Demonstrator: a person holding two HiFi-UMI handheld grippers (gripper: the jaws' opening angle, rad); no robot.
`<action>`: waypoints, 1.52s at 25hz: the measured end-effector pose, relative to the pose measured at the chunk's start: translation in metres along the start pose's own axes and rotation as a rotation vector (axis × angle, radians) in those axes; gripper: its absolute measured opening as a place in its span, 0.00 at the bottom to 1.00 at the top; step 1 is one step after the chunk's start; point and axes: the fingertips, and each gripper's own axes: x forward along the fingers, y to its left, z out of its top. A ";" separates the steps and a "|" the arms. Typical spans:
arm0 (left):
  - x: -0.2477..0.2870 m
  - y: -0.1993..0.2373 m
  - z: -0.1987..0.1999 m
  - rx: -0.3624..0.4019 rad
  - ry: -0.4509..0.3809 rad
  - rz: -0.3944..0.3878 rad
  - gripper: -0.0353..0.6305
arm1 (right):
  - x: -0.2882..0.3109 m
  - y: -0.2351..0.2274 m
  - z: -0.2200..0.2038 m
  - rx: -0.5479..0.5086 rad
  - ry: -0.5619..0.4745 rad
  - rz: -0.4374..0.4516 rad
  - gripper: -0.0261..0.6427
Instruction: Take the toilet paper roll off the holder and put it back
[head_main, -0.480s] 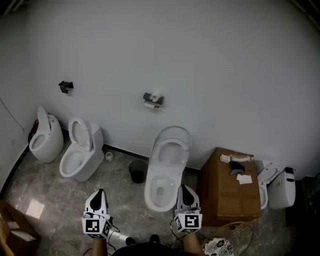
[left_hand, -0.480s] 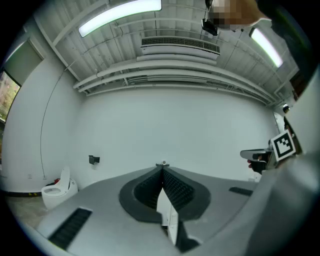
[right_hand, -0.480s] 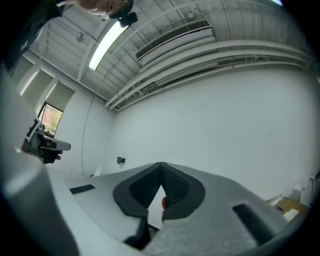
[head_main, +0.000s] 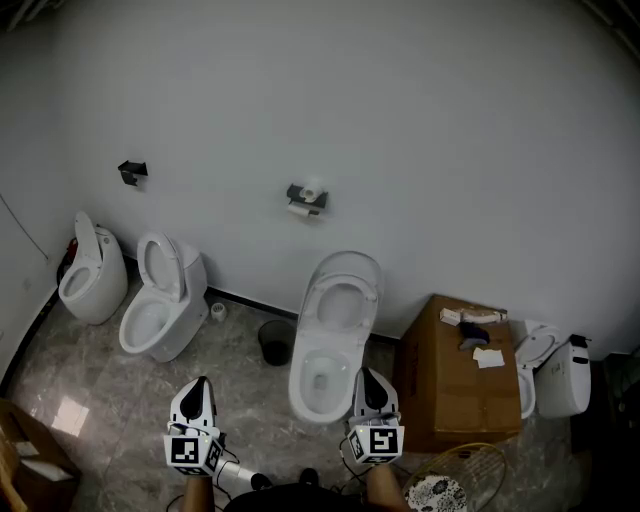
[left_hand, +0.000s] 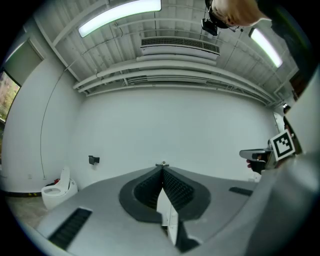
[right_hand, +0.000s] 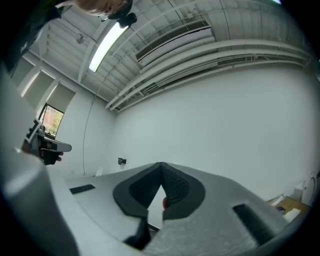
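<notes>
1. Far left on the wall is a small black bracket (head_main: 131, 172), too small for us to tell what it carries.
2. Our left gripper (head_main: 199, 386) hangs low above the floor, its jaws clenched tip to tip on nothing.
3. The white toilet paper roll (head_main: 311, 192) sits on its dark wall holder (head_main: 303, 198) above the middle white toilet (head_main: 335, 330), well apart from both grippers. We cannot make out finer detail.
4. Our right gripper (head_main: 368, 378) has its jaws clenched too, and they are empty.
5. The brown cardboard box (head_main: 445, 380) carries small items we cannot identify.

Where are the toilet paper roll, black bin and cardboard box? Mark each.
toilet paper roll (head_main: 314, 189), head view, white front.
black bin (head_main: 275, 356), head view, front wall.
cardboard box (head_main: 455, 380), head view, bare top face.
</notes>
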 end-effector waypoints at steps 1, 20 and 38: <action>0.000 0.000 -0.001 0.001 -0.002 -0.002 0.06 | 0.001 0.000 0.000 0.000 -0.001 0.001 0.04; 0.005 -0.002 -0.012 0.009 -0.007 -0.013 0.06 | 0.009 0.002 -0.001 -0.006 0.017 0.013 0.05; 0.013 -0.010 0.001 0.033 0.004 -0.003 0.06 | 0.023 0.008 -0.008 0.005 0.059 0.063 0.30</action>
